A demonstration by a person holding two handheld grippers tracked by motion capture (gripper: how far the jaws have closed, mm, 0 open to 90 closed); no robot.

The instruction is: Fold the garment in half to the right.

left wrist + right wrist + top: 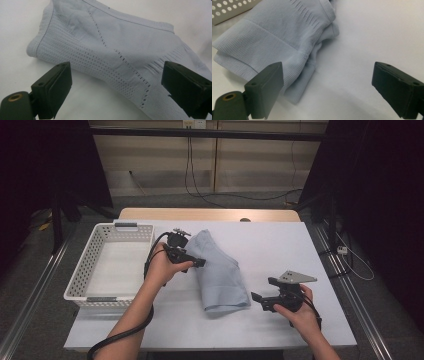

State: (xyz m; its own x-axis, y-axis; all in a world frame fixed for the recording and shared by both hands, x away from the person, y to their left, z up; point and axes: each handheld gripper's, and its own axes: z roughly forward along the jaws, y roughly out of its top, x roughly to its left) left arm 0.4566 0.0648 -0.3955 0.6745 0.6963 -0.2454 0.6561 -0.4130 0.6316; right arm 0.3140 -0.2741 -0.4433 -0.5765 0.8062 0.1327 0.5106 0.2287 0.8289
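Note:
A light blue knit garment point(220, 275) lies folded on the white table point(280, 245), running from the back middle toward the front. My left gripper point(202, 263) hovers at its left edge, jaws wide open. In the left gripper view the perforated fabric point(107, 45) lies beyond and between the spread jaws of that gripper point(116, 68), and neither pad presses on it. My right gripper point(263, 289) stands open just right of the garment's near end. Its own view has the ribbed hem point(262, 50) by the left jaw and bare table in front of the gripper point(327, 67).
A white perforated basket point(89, 265) stands on the table's left side, with nothing in it; its wall point(227, 10) appears in the right gripper view too. Bare white tabletop lies right of the garment and along the front edge. Cables run across the floor behind.

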